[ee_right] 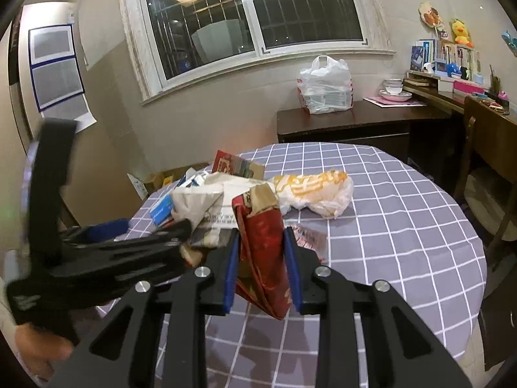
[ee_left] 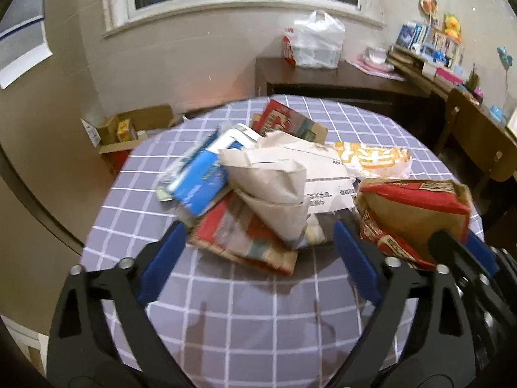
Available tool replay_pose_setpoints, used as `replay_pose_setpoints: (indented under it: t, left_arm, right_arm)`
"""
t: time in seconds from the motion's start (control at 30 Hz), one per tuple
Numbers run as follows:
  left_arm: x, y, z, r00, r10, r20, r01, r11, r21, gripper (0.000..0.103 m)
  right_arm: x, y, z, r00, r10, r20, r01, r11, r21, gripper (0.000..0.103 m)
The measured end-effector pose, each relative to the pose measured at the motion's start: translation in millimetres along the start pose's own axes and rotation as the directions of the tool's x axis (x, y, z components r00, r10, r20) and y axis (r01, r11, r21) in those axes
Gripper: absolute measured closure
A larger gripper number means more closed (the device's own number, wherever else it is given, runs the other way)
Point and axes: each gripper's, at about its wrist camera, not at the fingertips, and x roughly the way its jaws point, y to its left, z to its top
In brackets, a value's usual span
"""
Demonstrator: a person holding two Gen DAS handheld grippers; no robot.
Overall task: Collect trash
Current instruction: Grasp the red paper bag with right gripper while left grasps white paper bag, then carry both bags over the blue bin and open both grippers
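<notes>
A pile of trash lies on the round table with a purple checked cloth [ee_left: 232, 317]: a crumpled white paper bag [ee_left: 278, 181], a blue-and-white packet [ee_left: 203, 174], a flat red wrapper [ee_left: 239, 239], a red carton [ee_left: 290, 119] and a yellow-printed plastic bag [ee_left: 374, 158]. My left gripper [ee_left: 258, 245] is open, its blue fingers either side of the pile's near edge. My right gripper [ee_right: 261, 249] is shut on a red and brown paper bag [ee_right: 261, 245], held above the table; the bag also shows in the left wrist view [ee_left: 416, 213]. The left gripper shows at left in the right wrist view [ee_right: 106, 229].
A dark wooden desk [ee_right: 349, 119] stands behind the table with a white plastic bag [ee_right: 326, 87] on it. A wooden chair [ee_right: 484, 148] is at the right. Cardboard boxes [ee_left: 129, 129] sit on the floor at the left, under the window.
</notes>
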Motion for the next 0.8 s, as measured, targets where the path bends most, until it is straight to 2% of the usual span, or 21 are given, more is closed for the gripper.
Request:
replay_pose_setpoints:
  t: [0.1, 0.13, 0.17, 0.27, 0.6, 0.8]
  left_arm:
    - [20.9, -5.3, 4.6, 0.999, -0.001, -0.049, 0.001, 1.000, 0.001, 0.034]
    - [26.5, -5.8, 5.6, 0.998, 0.002, -0.061, -0.002, 1.000, -0.001, 0.055]
    - [30.6, -6.2, 7.0, 0.997, 0.003, -0.072, -0.004, 1.000, -0.010, 0.071]
    - [19.4, -3.1, 5.8, 0.999, -0.025, -0.041, 0.023, 0.998, -0.050, 0.074]
    - [-54.8, 13.2, -9.1, 0.993, -0.016, 0.114, 0.025, 0.996, -0.081, 0.077]
    - [-106.3, 53.2, -25.6, 0.979, 0.079, 0.188, -0.053, 0.989, -0.139, 0.077]
  right_arm:
    - [1.8, 0.2, 4.2, 1.000, 0.004, 0.000, -0.004, 1.000, -0.004, 0.077]
    - [2.2, -0.2, 5.4, 1.000, 0.005, 0.001, -0.005, 1.000, -0.005, 0.077]
    - [2.1, 0.6, 5.2, 1.000, 0.004, 0.002, -0.004, 1.000, -0.007, 0.077]
    - [-0.5, -0.1, 7.2, 1.000, 0.001, 0.012, -0.001, 1.000, -0.011, 0.077]
    - [-41.4, 19.4, 17.5, 0.996, 0.025, 0.091, -0.022, 0.999, -0.031, 0.079]
    - [-67.6, 61.4, 21.2, 0.990, 0.065, 0.122, -0.054, 0.995, -0.087, 0.079]
